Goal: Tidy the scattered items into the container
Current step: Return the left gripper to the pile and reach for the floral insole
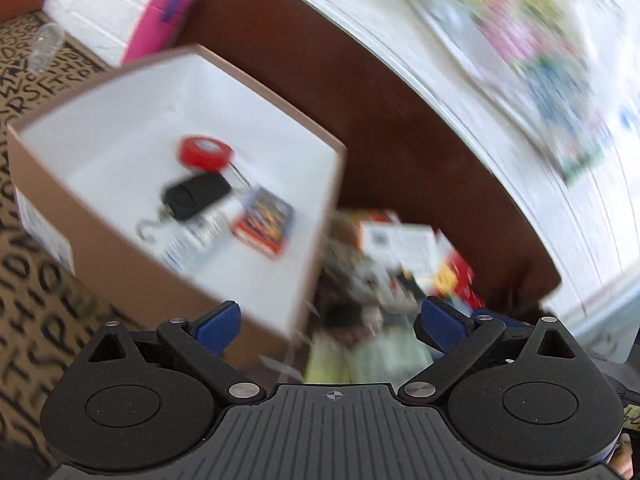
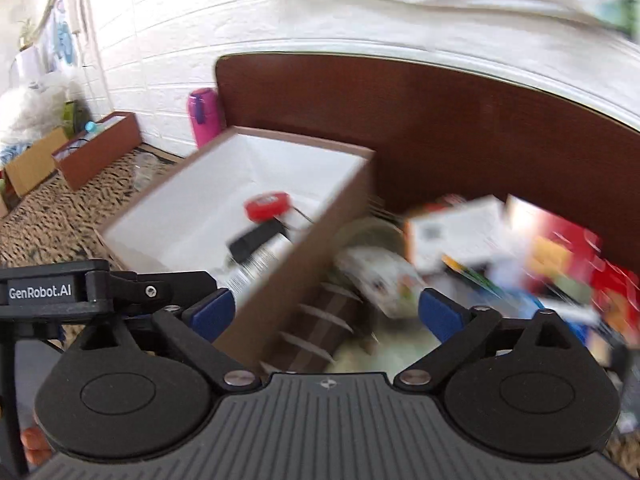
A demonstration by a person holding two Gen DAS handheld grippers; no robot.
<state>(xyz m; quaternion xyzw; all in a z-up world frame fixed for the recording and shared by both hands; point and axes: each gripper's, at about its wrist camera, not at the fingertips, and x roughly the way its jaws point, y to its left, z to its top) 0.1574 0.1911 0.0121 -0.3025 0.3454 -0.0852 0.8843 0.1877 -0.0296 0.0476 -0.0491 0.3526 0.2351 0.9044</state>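
Note:
A brown cardboard box with a white inside (image 1: 120, 92) (image 2: 224, 184) stands on a patterned cloth. In it lie a red tape roll (image 1: 204, 153) (image 2: 266, 205), a black key fob (image 1: 196, 196) (image 2: 256, 240), a small red card pack (image 1: 266, 220) and a white label. My left gripper (image 1: 330, 326) hangs open and empty over the box's near right corner. My right gripper (image 2: 326, 312) is open too, empty, above the box's right wall. Right of the box lies a blurred heap of scattered items (image 1: 400, 272) (image 2: 500, 240): white and red packets and boxes.
A pink bottle (image 1: 160, 20) (image 2: 204, 116) stands behind the box against a white brick wall. A dark brown board (image 1: 400, 128) (image 2: 440, 120) rises behind the heap. More brown boxes (image 2: 96, 148) sit far left. The other gripper's body (image 2: 48, 292) shows at the left.

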